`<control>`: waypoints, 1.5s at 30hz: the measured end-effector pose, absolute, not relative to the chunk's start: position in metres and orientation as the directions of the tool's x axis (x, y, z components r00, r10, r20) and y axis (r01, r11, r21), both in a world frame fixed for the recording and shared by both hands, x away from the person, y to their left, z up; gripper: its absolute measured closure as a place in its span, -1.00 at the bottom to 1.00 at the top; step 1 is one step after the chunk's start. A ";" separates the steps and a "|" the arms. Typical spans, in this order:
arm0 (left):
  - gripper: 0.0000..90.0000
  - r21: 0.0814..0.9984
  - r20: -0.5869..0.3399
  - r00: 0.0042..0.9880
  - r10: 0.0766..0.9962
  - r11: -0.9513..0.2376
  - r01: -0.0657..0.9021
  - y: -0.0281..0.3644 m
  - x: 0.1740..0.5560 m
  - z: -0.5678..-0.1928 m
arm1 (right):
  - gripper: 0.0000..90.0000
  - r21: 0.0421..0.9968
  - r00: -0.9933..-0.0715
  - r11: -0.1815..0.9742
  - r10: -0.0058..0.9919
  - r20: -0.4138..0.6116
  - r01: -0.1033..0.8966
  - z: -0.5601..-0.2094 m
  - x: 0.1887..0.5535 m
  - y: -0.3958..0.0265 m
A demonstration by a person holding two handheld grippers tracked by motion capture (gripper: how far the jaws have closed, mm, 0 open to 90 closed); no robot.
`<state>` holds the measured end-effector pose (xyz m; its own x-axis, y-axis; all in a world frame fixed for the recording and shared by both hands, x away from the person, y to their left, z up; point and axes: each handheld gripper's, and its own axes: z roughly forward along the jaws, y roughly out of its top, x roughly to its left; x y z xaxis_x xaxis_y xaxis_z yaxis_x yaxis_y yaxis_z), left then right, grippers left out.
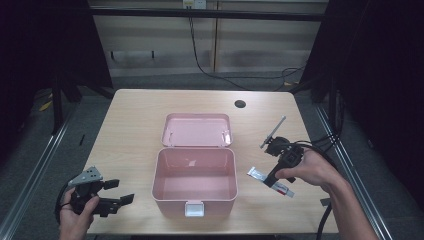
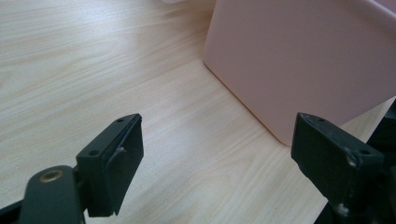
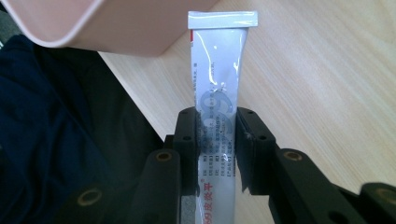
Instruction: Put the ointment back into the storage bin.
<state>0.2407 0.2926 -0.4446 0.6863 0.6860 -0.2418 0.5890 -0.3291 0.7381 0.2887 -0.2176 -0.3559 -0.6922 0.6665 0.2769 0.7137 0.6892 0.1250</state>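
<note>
Clamping a white tube (image 3: 217, 84) across its middle, the right gripper (image 3: 215, 144) has its jaws shut flat on the tube's two sides, with the crimped end pointing away from the camera toward the box's (image 1: 195, 182) rounded corner. From above, the right gripper (image 1: 280, 167) sits just off the box's right wall, near the table's (image 1: 135, 115) right edge, and the tube (image 1: 257, 174) slants from the hand toward that wall. Whether the tube still touches the table or is already lifted clear, I cannot tell.

The pink box stands in the middle of the table toward the near edge, its lid (image 1: 196, 130) swung back flat behind it and its latch facing the person. The inside looks empty. Open like that, it probably awaits the tube, and a grip at mid-length would keep the soft tube from drooping on the short carry over the rim.

The left gripper (image 1: 112, 192) waits at the near left corner, jaws wide apart and holding nothing. Its own camera looks along the jaws (image 2: 210, 158) at bare table and the box's left wall (image 2: 299, 60), so it seems placed to steady the box if needed.
</note>
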 end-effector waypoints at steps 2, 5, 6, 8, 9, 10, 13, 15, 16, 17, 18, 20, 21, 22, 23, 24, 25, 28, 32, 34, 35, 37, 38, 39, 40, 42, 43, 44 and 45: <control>-0.62 0.738 -0.245 0.687 0.684 -0.328 0.590 0.293 0.241 -0.444 | 0.60 0.141 -0.700 0.693 0.660 0.271 0.707 -0.352 0.289 -0.217; -0.62 0.738 -0.245 0.686 0.685 -0.327 0.590 0.293 0.241 -0.444 | 0.60 0.150 -0.705 0.695 0.655 0.272 0.703 -0.347 0.289 -0.216; -0.62 0.738 -0.245 0.688 0.683 -0.328 0.589 0.293 0.241 -0.445 | 0.60 0.141 -0.709 0.702 0.651 0.269 0.698 -0.345 0.289 -0.216; -0.62 0.739 -0.245 0.687 0.684 -0.327 0.589 0.293 0.241 -0.444 | 0.60 0.149 -0.715 0.705 0.645 0.270 0.693 -0.342 0.288 -0.214; -0.62 0.739 -0.244 0.687 0.684 -0.328 0.589 0.293 0.241 -0.444 | 0.60 0.157 -0.729 0.717 0.633 0.261 0.679 -0.340 0.287 -0.214; -0.62 0.739 -0.244 0.687 0.685 -0.328 0.589 0.293 0.241 -0.444 | 0.60 0.169 -0.738 0.723 0.623 0.261 0.670 -0.337 0.287 -0.214; -0.62 0.738 -0.246 0.688 0.683 -0.328 0.589 0.293 0.241 -0.444 | 0.60 0.175 -0.747 0.730 0.617 0.247 0.661 -0.328 0.286 -0.213; -0.62 0.738 -0.245 0.687 0.684 -0.328 0.590 0.293 0.241 -0.444 | 0.60 0.183 -0.753 0.733 0.613 0.239 0.655 -0.322 0.286 -0.212; -0.62 0.738 -0.244 0.685 0.686 -0.327 0.590 0.293 0.240 -0.444 | 0.60 0.194 -0.756 0.732 0.611 0.237 0.653 -0.320 0.286 -0.211; -0.62 0.738 -0.244 0.685 0.686 -0.327 0.590 0.293 0.240 -0.444 | 0.60 0.194 -0.756 0.732 0.611 0.237 0.653 -0.320 0.286 -0.211; -0.62 0.738 -0.242 0.683 0.689 -0.326 0.591 0.293 0.241 -0.444 | 0.60 0.197 -0.762 0.738 0.604 0.232 0.645 -0.315 0.286 -0.208; -0.62 0.738 -0.242 0.683 0.689 -0.326 0.590 0.293 0.241 -0.444 | 0.60 0.195 -0.764 0.740 0.604 0.226 0.643 -0.314 0.287 -0.207; -0.62 0.738 -0.241 0.684 0.689 -0.328 0.590 0.294 0.241 -0.444 | 0.60 0.193 -0.776 0.753 0.593 0.217 0.629 -0.312 0.287 -0.202; -0.62 0.738 -0.240 0.684 0.689 -0.329 0.590 0.294 0.241 -0.444 | 0.60 0.198 -0.782 0.758 0.586 0.214 0.622 -0.311 0.288 -0.200; -0.62 0.738 -0.239 0.684 0.689 -0.329 0.589 0.294 0.241 -0.444 | 0.60 0.201 -0.786 0.761 0.581 0.212 0.616 -0.309 0.288 -0.197; -0.62 0.738 -0.240 0.684 0.689 -0.329 0.590 0.294 0.241 -0.444 | 0.60 0.204 -0.789 0.764 0.576 0.214 0.613 -0.308 0.288 -0.194; -0.62 0.738 -0.240 0.684 0.689 -0.329 0.590 0.294 0.241 -0.444 | 0.60 0.204 -0.789 0.764 0.576 0.214 0.613 -0.308 0.288 -0.194; -0.62 0.738 -0.242 0.683 0.689 -0.326 0.590 0.294 0.241 -0.444 | 0.60 0.213 -0.805 0.778 0.554 0.211 0.591 -0.305 0.290 -0.181; -0.63 0.739 -0.242 0.682 0.690 -0.325 0.591 0.294 0.241 -0.444 | 0.60 0.223 -0.823 0.794 0.529 0.206 0.566 -0.304 0.292 -0.172; -0.63 0.739 -0.241 0.680 0.692 -0.323 0.591 0.294 0.241 -0.444 | 0.60 0.226 -0.824 0.793 0.527 0.208 0.565 -0.304 0.292 -0.166; -0.63 0.739 -0.241 0.681 0.692 -0.323 0.591 0.294 0.241 -0.444 | 0.60 0.226 -0.829 0.799 0.520 0.206 0.557 -0.304 0.293 -0.165; -0.63 0.740 -0.241 0.679 0.694 -0.322 0.591 0.294 0.241 -0.444 | 0.60 0.224 -0.830 0.801 0.518 0.207 0.556 -0.304 0.294 -0.160; -0.63 0.739 -0.241 0.678 0.694 -0.321 0.592 0.294 0.241 -0.444 | 0.60 0.226 -0.840 0.811 0.503 0.203 0.540 -0.304 0.294 -0.158; -0.63 0.739 -0.241 0.678 0.694 -0.321 0.592 0.294 0.241 -0.444 | 0.60 0.223 -0.842 0.813 0.501 0.201 0.538 -0.304 0.294 -0.155; -0.63 0.740 -0.241 0.678 0.694 -0.321 0.592 0.294 0.241 -0.444 | 0.60 0.224 -0.846 0.817 0.494 0.201 0.531 -0.305 0.294 -0.152; -0.63 0.740 -0.243 0.678 0.693 -0.320 0.592 0.294 0.241 -0.444 | 0.60 0.227 -0.850 0.821 0.487 0.202 0.524 -0.305 0.295 -0.146; -0.63 0.739 -0.242 0.679 0.693 -0.322 0.592 0.294 0.241 -0.444 | 0.60 0.226 -0.852 0.823 0.485 0.199 0.521 -0.305 0.296 -0.144; -0.63 0.738 -0.242 0.679 0.693 -0.322 0.593 0.294 0.241 -0.444 | 0.60 0.229 -0.854 0.824 0.481 0.200 0.518 -0.306 0.296 -0.142; -0.63 0.739 -0.241 0.678 0.694 -0.322 0.592 0.294 0.241 -0.444 | 0.60 0.229 -0.857 0.828 0.475 0.199 0.512 -0.306 0.297 -0.139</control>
<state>0.2406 0.2941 -0.4441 0.6783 0.6939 -0.2415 0.5921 -0.3216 0.7389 0.2971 -0.1389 -0.3061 -0.8569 0.4754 0.1992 0.5124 0.8275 0.2294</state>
